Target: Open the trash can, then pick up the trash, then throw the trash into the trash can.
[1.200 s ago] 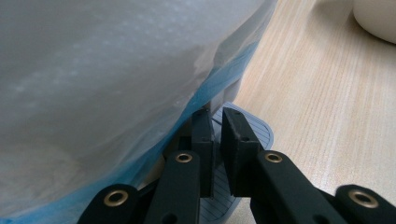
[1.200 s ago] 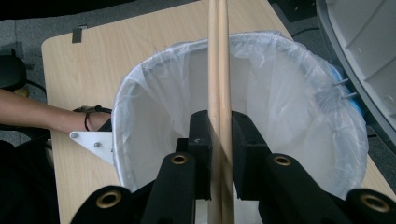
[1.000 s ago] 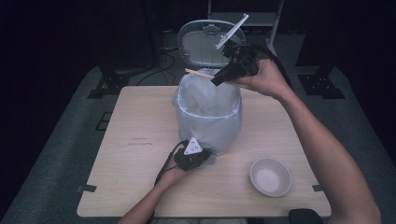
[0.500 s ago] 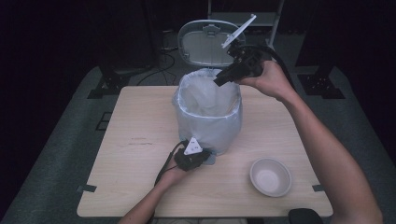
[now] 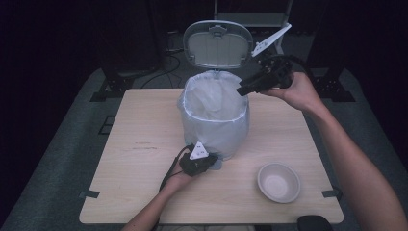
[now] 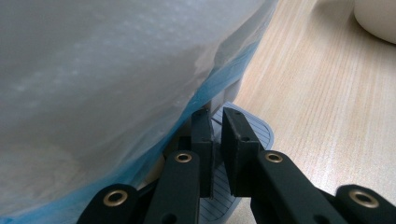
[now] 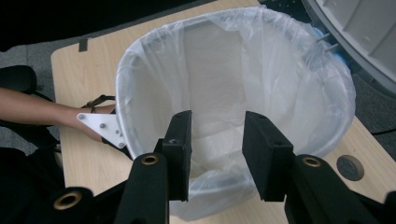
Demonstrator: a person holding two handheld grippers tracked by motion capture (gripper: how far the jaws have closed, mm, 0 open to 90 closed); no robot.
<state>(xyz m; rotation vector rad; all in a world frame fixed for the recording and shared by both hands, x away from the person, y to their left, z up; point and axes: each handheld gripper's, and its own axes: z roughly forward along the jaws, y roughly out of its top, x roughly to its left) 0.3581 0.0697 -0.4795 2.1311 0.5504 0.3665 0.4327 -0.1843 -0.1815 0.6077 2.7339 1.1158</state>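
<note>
- Scanning from the left side of the tabletop [image 5: 139,144]: I see bare pale wood there, with the person's left forearm coming up from the bottom edge.
- Left gripper [image 5: 208,161]: I hold it low at the near foot of the trash bin [image 5: 215,126]. In the left gripper view its fingers [image 6: 203,140] are clenched, with only a thin slit between them, and they rest over the ribbed grey pedal [image 6: 254,134] at the bin's base. I cannot tell whether anything is pinched in that slit.
- Trash bin: it stands upright at the middle of the tabletop, lined with a translucent white bag [image 7: 233,88] whose rim is folded over the outside. The blue wall [image 6: 219,86] of the bin shows beneath the bag's hem.
- Lid [image 5: 217,43]: it is raised behind the bin, its grey underside facing the high view.
- Right gripper [image 5: 240,90]: I hold it at the bin's far right rim, pointing down and inward over the opening. Its fingers [image 7: 180,149] have just been opening and stand released; nothing lies between them, and the bag's interior is visible through the gap.
- Bowl [image 5: 278,182]: a pale round bowl sits on the tabletop near the front right, well apart from the bin.
</note>
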